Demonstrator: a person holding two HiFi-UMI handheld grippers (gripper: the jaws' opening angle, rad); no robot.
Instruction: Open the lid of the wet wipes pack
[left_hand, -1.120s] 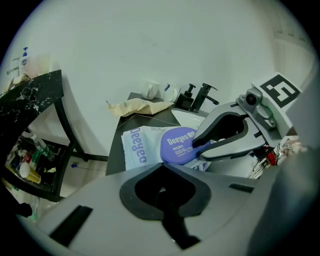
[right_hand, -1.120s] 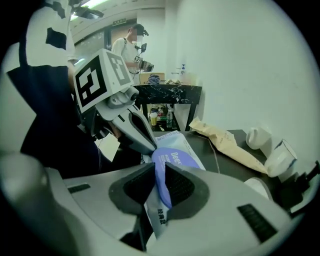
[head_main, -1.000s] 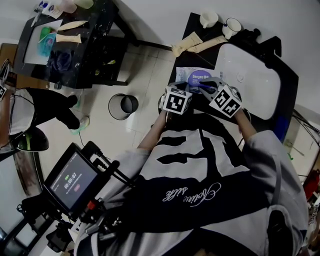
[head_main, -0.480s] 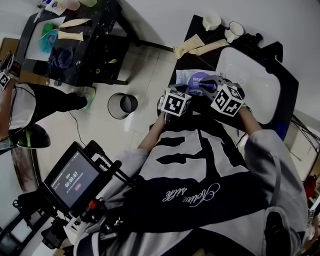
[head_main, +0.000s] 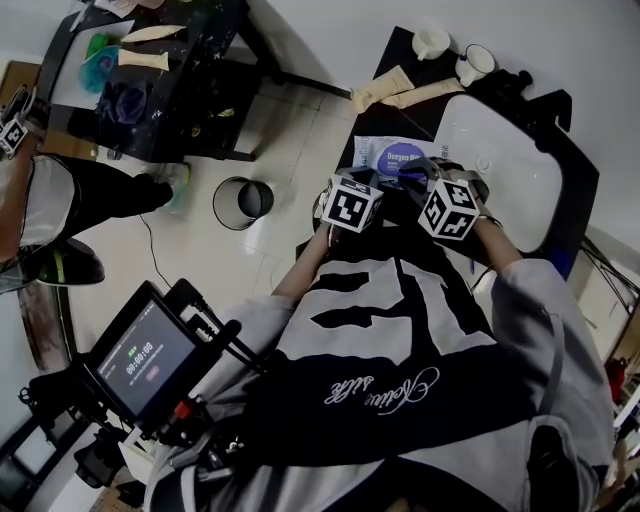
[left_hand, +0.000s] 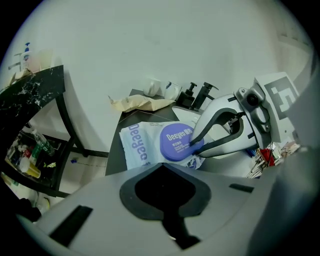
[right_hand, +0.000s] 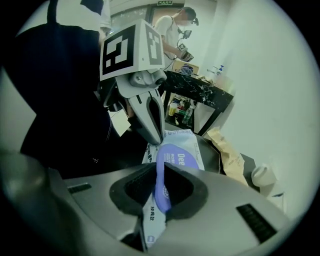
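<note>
The round purple lid (left_hand: 176, 141) may drag the whole wet wipes pack (left_hand: 136, 150) upward instead of popping open, most likely if the hold on the soft pack slips. The pack is pale blue with printed lettering and lies flat on a dark surface (head_main: 395, 50) just beside a white sink (head_main: 500, 165). The right tongs (left_hand: 193, 144) pinch the lid's rim, while the left tongs (right_hand: 156, 137), pressed together, point down at the pack's edge.
</note>
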